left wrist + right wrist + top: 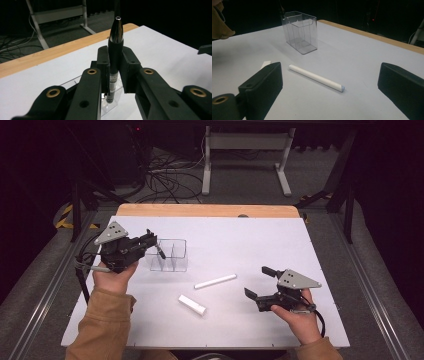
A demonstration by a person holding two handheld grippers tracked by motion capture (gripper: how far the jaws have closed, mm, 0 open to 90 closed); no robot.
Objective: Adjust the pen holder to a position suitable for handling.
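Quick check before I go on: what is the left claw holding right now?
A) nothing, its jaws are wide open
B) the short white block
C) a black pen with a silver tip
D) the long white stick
C: in the left gripper view the left claw is shut on the black pen, above the clear organizer; the long white stick lies on the table.
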